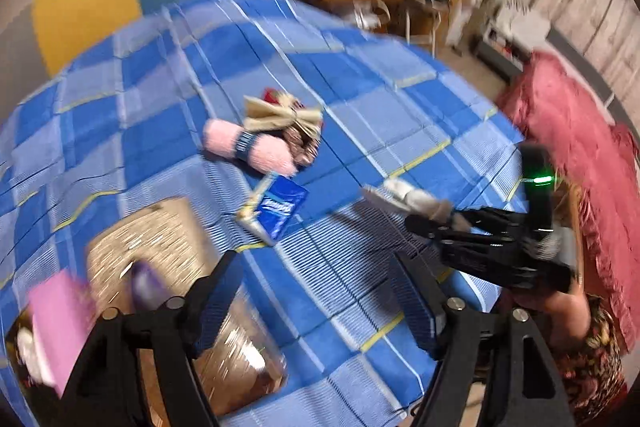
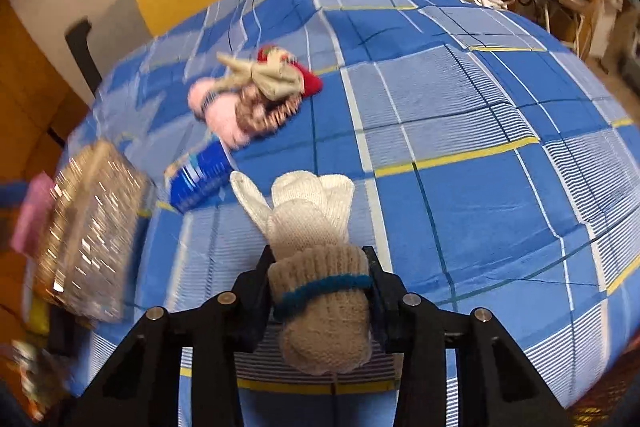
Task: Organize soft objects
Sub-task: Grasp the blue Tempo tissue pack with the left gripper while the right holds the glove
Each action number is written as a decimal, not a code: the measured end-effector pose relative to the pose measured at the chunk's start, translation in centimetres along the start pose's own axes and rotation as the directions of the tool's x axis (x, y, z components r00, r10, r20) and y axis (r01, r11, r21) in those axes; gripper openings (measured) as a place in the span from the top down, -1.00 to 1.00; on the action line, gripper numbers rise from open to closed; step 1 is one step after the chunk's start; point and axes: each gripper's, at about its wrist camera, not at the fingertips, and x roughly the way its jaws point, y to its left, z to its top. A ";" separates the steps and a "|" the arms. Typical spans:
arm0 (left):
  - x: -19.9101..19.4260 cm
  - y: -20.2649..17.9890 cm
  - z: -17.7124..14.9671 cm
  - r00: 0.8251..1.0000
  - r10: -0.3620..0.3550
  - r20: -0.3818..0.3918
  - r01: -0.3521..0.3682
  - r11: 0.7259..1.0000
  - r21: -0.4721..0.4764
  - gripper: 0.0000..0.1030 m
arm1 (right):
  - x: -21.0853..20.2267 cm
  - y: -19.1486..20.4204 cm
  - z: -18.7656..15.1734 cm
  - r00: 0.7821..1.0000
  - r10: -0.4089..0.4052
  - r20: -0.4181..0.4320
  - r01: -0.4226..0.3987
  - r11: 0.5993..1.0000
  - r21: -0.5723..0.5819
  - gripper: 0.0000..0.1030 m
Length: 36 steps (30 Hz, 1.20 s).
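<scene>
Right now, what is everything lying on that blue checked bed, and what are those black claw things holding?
bedspread: one, blue checked, under everything.
knitted gloves: a cream bundle with a blue cuff band, clamped in the right gripper.
pink roll: one, pink with dark band, mid-bed.
beige bow: one, atop a small pile with red and patterned pieces.
blue packet: one, near the basket.
woven basket: one, tan, at the bed's left edge.
left hand-held gripper: black, open, empty.
right hand-held gripper: black, closed on the gloves.
</scene>
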 end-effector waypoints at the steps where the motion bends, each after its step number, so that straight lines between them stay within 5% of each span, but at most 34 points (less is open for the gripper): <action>1: 1.3 -0.1 0.7 0.999 -0.003 -0.042 0.003 1.000 0.001 -0.52 | -0.3 -0.1 0.1 1.000 0.014 0.011 -0.014 1.000 0.018 0.20; 8: 9.5 0.6 4.5 0.971 0.079 -0.224 -0.084 0.996 -0.011 -0.53 | -1.0 -1.5 0.7 0.999 0.033 0.018 -0.035 0.993 0.110 0.20; 12: 11.9 0.9 5.7 0.950 0.188 -0.249 -0.181 0.982 0.052 -0.53 | -1.3 -1.8 0.7 0.999 0.045 0.021 -0.047 0.991 0.125 0.20; 22: 17.1 1.3 5.1 0.881 0.286 -0.378 -0.240 0.957 0.164 -0.55 | -1.4 -2.6 0.8 0.997 0.077 0.018 -0.079 0.981 0.177 0.20; 26: 17.2 1.9 4.7 0.883 0.268 -0.385 -0.236 0.963 0.129 -0.54 | -1.3 -2.5 0.8 0.997 0.074 0.019 -0.077 0.982 0.174 0.20; 29: 16.7 2.2 4.4 0.894 0.243 -0.375 -0.223 0.970 0.096 -0.16 | -1.2 -2.7 0.8 0.997 0.070 0.017 -0.072 0.981 0.180 0.20; 36: 14.1 2.1 2.1 0.923 0.186 -0.336 -0.197 0.980 0.002 -0.11 | -1.1 -3.2 0.7 0.998 0.066 0.017 -0.068 0.978 0.196 0.20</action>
